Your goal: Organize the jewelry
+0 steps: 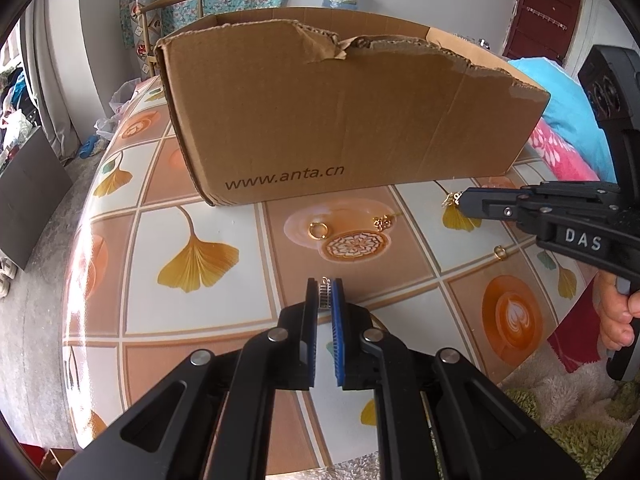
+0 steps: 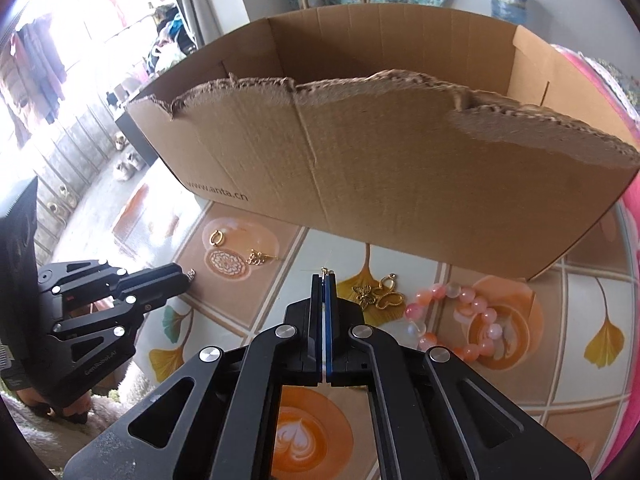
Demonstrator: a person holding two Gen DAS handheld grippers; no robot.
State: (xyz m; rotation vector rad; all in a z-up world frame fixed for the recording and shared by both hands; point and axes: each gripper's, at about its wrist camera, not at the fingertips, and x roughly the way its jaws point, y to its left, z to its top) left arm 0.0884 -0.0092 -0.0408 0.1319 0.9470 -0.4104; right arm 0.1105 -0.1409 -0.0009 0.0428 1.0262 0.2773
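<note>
Silver beaded ring (image 1: pixel 325 294), edge-on.

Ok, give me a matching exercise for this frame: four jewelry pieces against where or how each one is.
Things:
1. silver ring
2. gold charm
3. bead bracelet
4. gold hoop

States:
A. loose beside the mandala print
B. pinched in the left gripper
C. pink and orange, lying loose
D. at the tips of the right gripper

Pairs: 1-B, 2-D, 3-C, 4-A
</note>
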